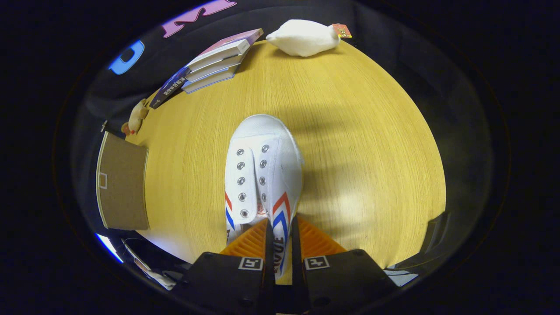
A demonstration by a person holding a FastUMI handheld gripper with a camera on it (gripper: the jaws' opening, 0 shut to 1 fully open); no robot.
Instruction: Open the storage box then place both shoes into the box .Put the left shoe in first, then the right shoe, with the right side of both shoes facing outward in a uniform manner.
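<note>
A white canvas shoe (pixel 262 175) with red and blue chevrons and empty eyelets hangs above the wooden table (pixel 358 144), toe pointing away from me. My gripper (pixel 280 232) is shut on the shoe's side wall near the heel collar, with one orange finger (pixel 250 240) inside the opening and the other on the outer side. The brown cardboard storage box (pixel 122 183) stands at the table's left edge, beyond and left of the fingers, and I cannot tell how its lid stands.
A stack of three books (pixel 214 63) lies at the far left of the table. A white plush toy (pixel 304 37) rests at the far edge, and a small yellow duck toy (pixel 138 114) sits just beyond the box.
</note>
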